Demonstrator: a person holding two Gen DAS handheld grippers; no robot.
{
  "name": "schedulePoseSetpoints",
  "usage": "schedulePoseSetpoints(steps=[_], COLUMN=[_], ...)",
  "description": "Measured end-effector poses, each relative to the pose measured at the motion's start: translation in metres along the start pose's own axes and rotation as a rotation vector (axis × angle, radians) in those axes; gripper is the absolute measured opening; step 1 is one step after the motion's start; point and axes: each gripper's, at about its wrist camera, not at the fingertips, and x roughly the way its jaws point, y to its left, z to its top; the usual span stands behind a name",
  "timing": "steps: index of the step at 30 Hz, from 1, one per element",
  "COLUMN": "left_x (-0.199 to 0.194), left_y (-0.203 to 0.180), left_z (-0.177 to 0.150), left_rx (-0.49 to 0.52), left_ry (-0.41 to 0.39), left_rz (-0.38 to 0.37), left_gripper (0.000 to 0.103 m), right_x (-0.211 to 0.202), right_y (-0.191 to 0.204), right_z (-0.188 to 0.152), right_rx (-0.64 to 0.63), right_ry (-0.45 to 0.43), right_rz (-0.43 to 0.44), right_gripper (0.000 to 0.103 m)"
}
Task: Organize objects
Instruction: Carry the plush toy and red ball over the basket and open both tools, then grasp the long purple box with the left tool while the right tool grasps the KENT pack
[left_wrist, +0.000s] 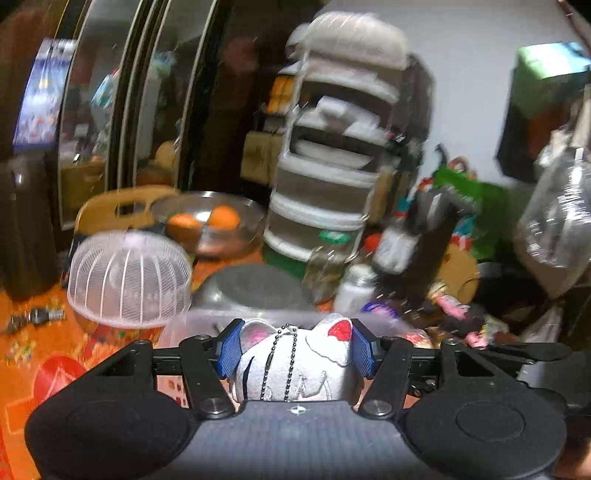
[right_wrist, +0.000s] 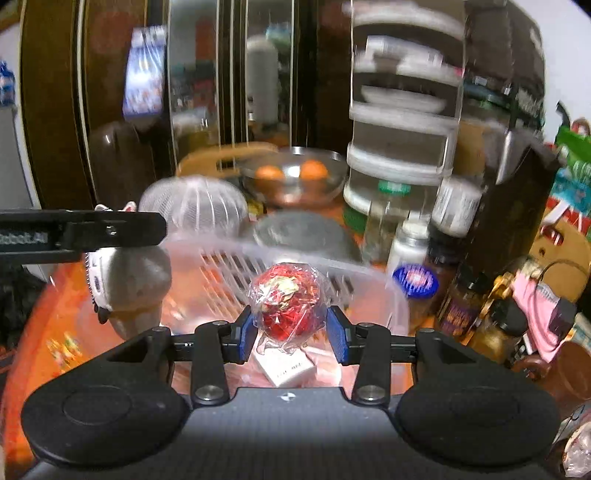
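Note:
My left gripper (left_wrist: 295, 349) is shut on a grey plush cat keychain (left_wrist: 295, 365) with a ball chain, held above the orange table. The plush also shows in the right wrist view (right_wrist: 129, 284), hanging under the left gripper's black arm (right_wrist: 81, 230). My right gripper (right_wrist: 291, 332) is shut on a red ball wrapped in clear cellophane (right_wrist: 286, 304), held over a clear plastic slotted basket (right_wrist: 332, 266). A small white box (right_wrist: 286, 367) lies in the basket below the ball.
A white mesh dome cover (left_wrist: 129, 277), an upturned steel bowl (left_wrist: 255, 284) and a steel bowl with oranges (left_wrist: 210, 221) sit behind. A stacked white rack (left_wrist: 332, 147), bottles and jars (right_wrist: 406, 236) crowd the right. A blue-lidded jar (right_wrist: 415, 278) stands by the basket.

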Motion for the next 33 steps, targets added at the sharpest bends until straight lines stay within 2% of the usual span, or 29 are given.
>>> schedulePoseSetpoints(steps=[6, 9, 12, 15, 17, 20, 22, 23, 25, 27, 32, 33], left_x=[0.028, 0.031, 0.033, 0.029, 0.024, -0.005, -0.036, -0.052, -0.08, -0.093, -0.074, -0.066], left_y=[0.011, 0.013, 0.015, 0.014, 0.013, 0.011, 0.007, 0.007, 0.006, 0.008, 0.026, 0.031], left_z=[-0.012, -0.017, -0.023, -0.024, -0.023, -0.024, -0.032, -0.039, -0.061, -0.089, -0.146, -0.154], left_rx=[-0.02, -0.017, -0.016, -0.011, -0.008, -0.013, 0.008, 0.018, 0.038, 0.049, 0.007, -0.008], left_ry=[0.067, 0.08, 0.079, 0.052, 0.03, -0.043, -0.099, -0.127, -0.158, -0.149, -0.028, -0.003], left_rz=[0.032, 0.033, 0.032, 0.015, 0.015, -0.031, -0.074, -0.093, -0.102, -0.088, -0.045, -0.032], left_gripper=[0.063, 0.063, 0.065, 0.079, 0.081, 0.081, 0.087, 0.09, 0.1, 0.1, 0.099, 0.098], right_x=[0.029, 0.033, 0.034, 0.03, 0.023, -0.002, -0.029, -0.045, -0.074, -0.092, -0.082, -0.077], right_y=[-0.003, -0.003, -0.004, -0.004, -0.004, -0.011, -0.015, -0.017, -0.018, -0.017, -0.01, -0.008], right_z=[-0.005, -0.006, -0.008, -0.01, -0.011, -0.014, -0.021, -0.027, -0.046, -0.072, -0.148, -0.161], right_rx=[0.006, 0.01, 0.013, 0.014, 0.014, 0.054, 0.087, 0.096, 0.106, 0.116, 0.179, 0.19], right_ry=[0.086, 0.094, 0.086, 0.066, 0.043, -0.04, -0.109, -0.146, -0.217, -0.24, -0.155, -0.141], right_rz=[0.002, 0.002, -0.008, -0.014, -0.034, -0.029, -0.011, -0.007, -0.011, -0.021, 0.006, 0.005], right_gripper=[0.045, 0.046, 0.062, 0.073, 0.081, 0.083, 0.098, 0.102, 0.103, 0.103, 0.103, 0.097])
